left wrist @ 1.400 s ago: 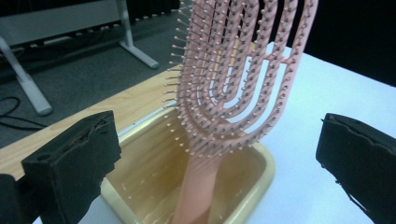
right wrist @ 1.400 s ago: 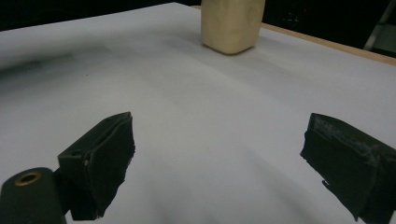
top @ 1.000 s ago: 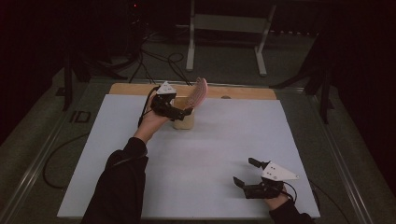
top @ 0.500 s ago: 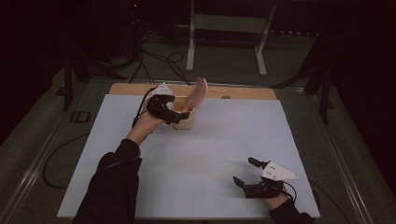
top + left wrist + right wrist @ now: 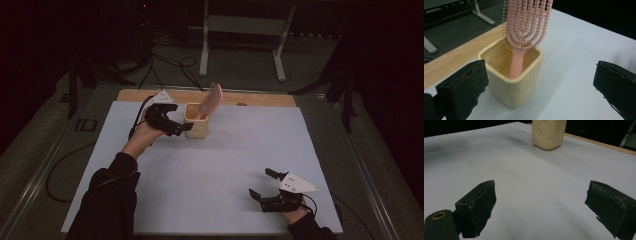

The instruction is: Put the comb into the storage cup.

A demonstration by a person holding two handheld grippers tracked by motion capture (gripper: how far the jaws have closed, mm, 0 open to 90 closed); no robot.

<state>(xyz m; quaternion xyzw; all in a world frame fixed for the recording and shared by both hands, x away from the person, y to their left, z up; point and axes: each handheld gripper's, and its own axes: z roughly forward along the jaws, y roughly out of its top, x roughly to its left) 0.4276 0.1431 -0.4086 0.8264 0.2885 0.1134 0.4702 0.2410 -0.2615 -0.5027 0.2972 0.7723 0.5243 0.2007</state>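
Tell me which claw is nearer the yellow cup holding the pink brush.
Left. The left claw sits open right beside the yellow cup, at its left side. The right claw, also open, is far off at the table's near right corner.

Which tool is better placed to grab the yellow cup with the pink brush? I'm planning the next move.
Left. The left tool is open right beside the yellow cup holding the pink hairbrush. The right tool, also open, sits at the table's near edge, far from the cup.
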